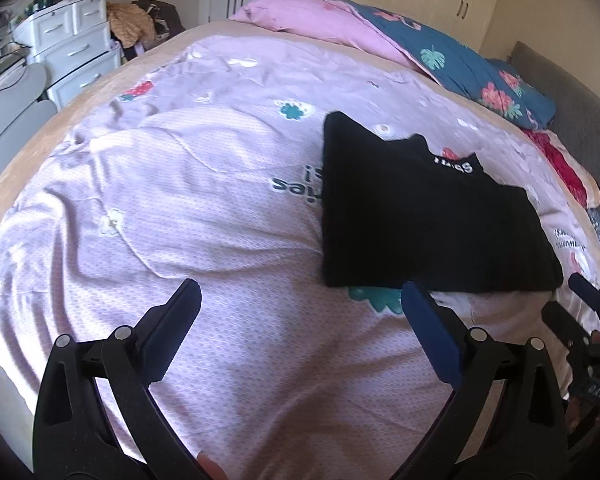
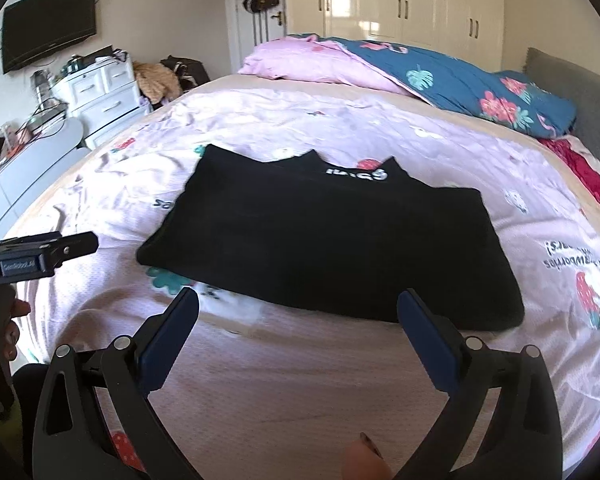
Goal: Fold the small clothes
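Your left gripper hangs over bare pink sheet, jaws spread wide, nothing between them. The blue pad of its right finger sits just short of the near edge of the black garment; touching or not, cannot tell.

Your right gripper is likewise wide open and empty, both fingertips just near of the garment's near hem. From the left wrist view it shows at the far right edge, beside the garment's near right corner.

The black garment lies flat on the bed as a folded rectangle, its neckline with white lettering on the far side. It rests on the pink printed sheet, roughly mid-bed.

Beyond it, a pink and blue floral duvet is heaped at the far side. White drawers stand far left, a wall-mounted TV above them.
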`<state>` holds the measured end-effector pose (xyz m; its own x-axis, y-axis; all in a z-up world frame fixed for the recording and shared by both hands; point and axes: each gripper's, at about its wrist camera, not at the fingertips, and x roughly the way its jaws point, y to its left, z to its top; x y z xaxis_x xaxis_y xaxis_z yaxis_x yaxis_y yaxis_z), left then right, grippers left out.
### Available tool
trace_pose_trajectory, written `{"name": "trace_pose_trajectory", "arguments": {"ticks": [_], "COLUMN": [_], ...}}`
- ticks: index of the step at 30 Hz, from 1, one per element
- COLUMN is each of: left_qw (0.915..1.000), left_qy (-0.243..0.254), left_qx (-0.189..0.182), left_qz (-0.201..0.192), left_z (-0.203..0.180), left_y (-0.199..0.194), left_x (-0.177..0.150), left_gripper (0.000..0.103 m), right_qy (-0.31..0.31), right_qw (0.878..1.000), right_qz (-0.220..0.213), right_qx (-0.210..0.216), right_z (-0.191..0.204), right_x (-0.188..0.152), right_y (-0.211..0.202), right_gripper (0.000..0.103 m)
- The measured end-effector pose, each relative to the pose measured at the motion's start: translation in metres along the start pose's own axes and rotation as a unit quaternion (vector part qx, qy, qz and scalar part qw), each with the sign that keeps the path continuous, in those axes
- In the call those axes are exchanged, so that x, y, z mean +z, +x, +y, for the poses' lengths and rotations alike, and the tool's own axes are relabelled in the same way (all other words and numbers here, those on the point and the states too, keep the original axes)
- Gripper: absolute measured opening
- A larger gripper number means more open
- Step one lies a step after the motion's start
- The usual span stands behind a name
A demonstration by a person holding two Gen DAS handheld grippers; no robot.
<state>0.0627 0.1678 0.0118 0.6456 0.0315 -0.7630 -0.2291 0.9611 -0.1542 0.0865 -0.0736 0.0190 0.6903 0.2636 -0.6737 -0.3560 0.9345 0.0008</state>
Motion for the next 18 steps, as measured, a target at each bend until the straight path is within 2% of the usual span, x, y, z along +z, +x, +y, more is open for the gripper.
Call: {"name": "trace_pose_trajectory", "arguments": {"ticks": [10,18], "left_qw": [0.9995,0.9992], "left_qy": [-0.021,-0.025], "left_qx": [0.017,0.022], "left_qz": [-0.017,-0.021], "left_z": [0.016,0.019], "left_y": [-0.003,0.008], "left_x": [0.019,0.045], "left_gripper": [0.094,0.094], "right_qy": [-0.031,-0.062], "right_qw": [0.999,0.998], "right_qz": [0.003,0.018], "right_qx": [0.016,0.016], "right_z": [0.033,0.056], "right_x": [0.009,0.010], "right_y": [0.009,0.031], "right_gripper": [0.099,0.099]}}
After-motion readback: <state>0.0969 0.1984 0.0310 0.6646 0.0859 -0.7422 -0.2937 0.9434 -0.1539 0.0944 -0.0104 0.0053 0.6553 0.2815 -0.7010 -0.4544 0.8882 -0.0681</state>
